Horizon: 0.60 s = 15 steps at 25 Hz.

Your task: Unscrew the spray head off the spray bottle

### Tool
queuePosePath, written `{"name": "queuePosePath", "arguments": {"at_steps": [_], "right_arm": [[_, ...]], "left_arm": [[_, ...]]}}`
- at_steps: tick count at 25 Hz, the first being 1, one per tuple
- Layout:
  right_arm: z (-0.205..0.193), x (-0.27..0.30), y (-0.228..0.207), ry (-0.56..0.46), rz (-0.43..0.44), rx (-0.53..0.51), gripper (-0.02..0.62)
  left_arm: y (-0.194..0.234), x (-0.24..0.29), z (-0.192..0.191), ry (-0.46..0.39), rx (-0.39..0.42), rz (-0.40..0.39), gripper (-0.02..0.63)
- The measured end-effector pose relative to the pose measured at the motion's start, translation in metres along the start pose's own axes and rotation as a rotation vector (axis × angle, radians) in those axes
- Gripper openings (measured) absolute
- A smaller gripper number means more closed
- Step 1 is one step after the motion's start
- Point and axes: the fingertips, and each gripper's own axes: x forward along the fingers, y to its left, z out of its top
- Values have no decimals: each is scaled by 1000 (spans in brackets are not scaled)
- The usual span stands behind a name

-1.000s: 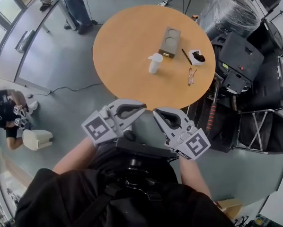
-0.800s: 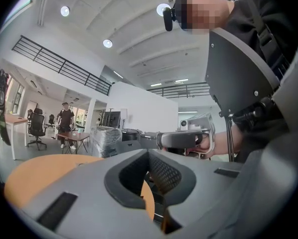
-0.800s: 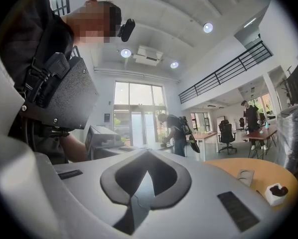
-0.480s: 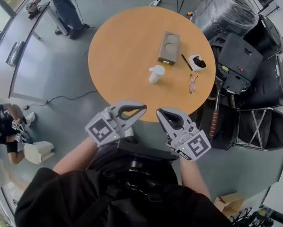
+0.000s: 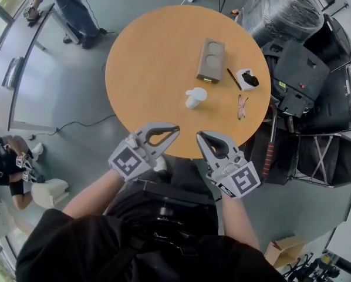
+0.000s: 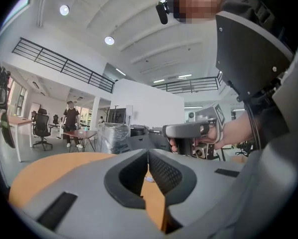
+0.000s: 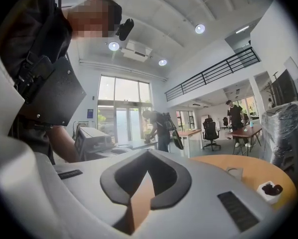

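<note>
The left gripper hovers at the near edge of the round tabletop, its jaws closed and empty. The white spray bottle sits on the tabletop beyond both tips, untouched. The right gripper hangs alongside, likewise closed on nothing.

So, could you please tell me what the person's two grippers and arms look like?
The left gripper and the right gripper are both light grey plastic, each with two curved jaws lined in dark textured padding around a teardrop-shaped opening. Each carries a cube with black-and-white square markers. No cables show on them. The person wears a black top, and the forearms are bare.
</note>
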Motion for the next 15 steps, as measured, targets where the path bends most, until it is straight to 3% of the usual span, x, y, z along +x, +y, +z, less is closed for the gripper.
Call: {"name": "queuePosePath", "arguments": {"at_steps": [15], "right_arm": [[-107, 44, -114, -3, -69, 13, 0]], "left_arm": [[88, 90, -132, 55, 14, 117, 46]]}}
